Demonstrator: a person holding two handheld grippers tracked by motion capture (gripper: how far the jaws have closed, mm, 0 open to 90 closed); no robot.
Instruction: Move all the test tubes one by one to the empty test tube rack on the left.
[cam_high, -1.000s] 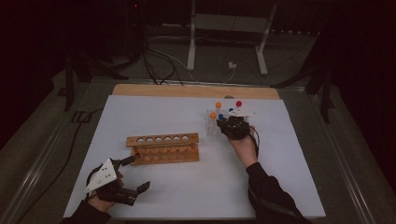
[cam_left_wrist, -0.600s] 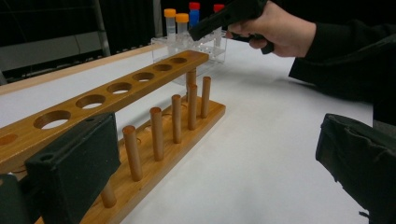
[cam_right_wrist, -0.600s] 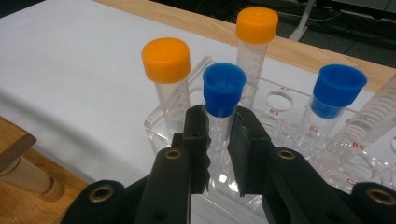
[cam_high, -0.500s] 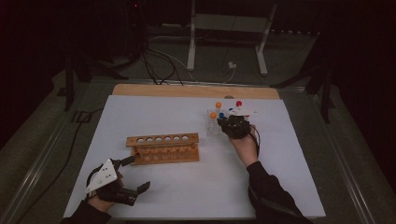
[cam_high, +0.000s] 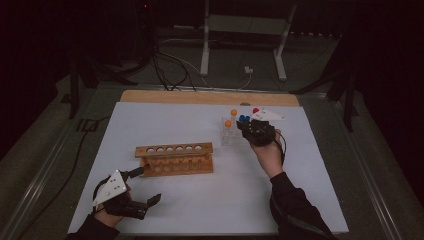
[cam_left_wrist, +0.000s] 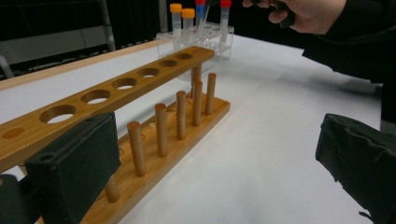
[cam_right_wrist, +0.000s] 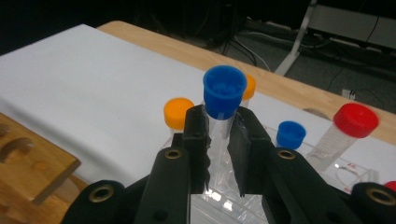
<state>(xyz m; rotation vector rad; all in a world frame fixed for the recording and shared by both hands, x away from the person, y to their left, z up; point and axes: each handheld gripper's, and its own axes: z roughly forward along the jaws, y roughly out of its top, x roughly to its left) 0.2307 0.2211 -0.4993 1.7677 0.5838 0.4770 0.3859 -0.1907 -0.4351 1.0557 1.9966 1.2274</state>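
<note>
Your right gripper fingers clamped on the blue-capped tube above the clear rack, orange-capped and red-capped tubes beside it, your left gripper fingers spread empty by the wooden rack on the white tabletop, no legible writing.

Wooden rack sits mid-mat, blocking the straight line between the left gripper and the clear tube stand — its top bar overhangs a row of pegs. Bare white mat in front of the rack and to its right is open for passage. Around the right gripper, closed on a blue-capped tube, it's tight — orange cap, small blue cap, red-capped tube stand close by.
</note>
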